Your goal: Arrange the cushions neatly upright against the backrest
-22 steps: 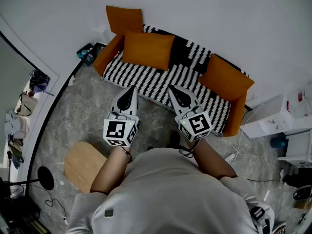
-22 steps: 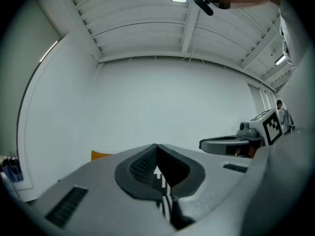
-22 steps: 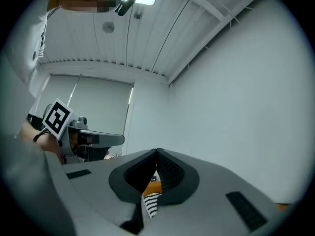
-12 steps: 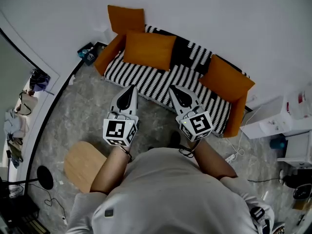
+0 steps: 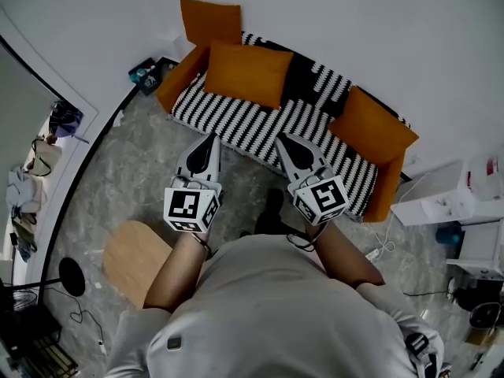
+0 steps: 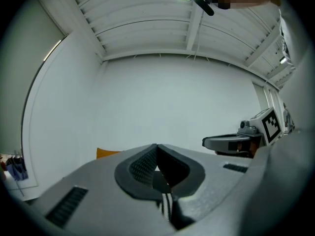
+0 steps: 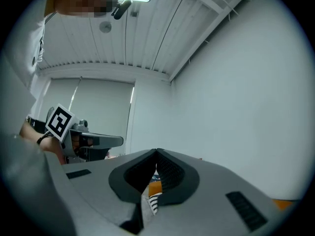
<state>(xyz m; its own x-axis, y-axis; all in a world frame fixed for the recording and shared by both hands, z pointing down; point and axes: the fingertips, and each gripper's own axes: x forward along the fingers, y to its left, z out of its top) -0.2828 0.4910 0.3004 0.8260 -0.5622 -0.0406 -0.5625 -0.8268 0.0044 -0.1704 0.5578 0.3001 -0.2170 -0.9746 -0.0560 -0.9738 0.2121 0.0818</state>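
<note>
Little has moved since the earlier frames: the sofa [image 5: 236, 124] sits slightly higher in the head view, more of the person's dark shoe [image 5: 270, 209] shows on the floor [image 5: 134, 172], and both grippers hold nearly the same places. Item, left gripper [image 5: 211, 138]: clenched, jaws meeting at the tips, nothing between them, held level above the floor just short of the sofa's front edge. Item, right gripper [image 5: 281, 138]: likewise clenched and empty, level, beside the left one and apart from it. Item, left-end cushion [image 5: 210, 22]: orange, standing at the sofa's back left corner, above the armrest. Item, middle cushion [image 5: 246, 71]: orange, on the striped seat left of centre, leaning toward the backrest [image 5: 335, 81]. Item, right-end cushion [image 5: 372, 128]: orange, near the right armrest, tilted, with its lower edge well out over the seat. Progress, as a judgement: no cushion is in hand and neither gripper touches the sofa. The three cushions look propped but unevenly spaced and angled, so squaring them upright along the backrest appears to be left. Whether any was already set cannot be told.
</note>
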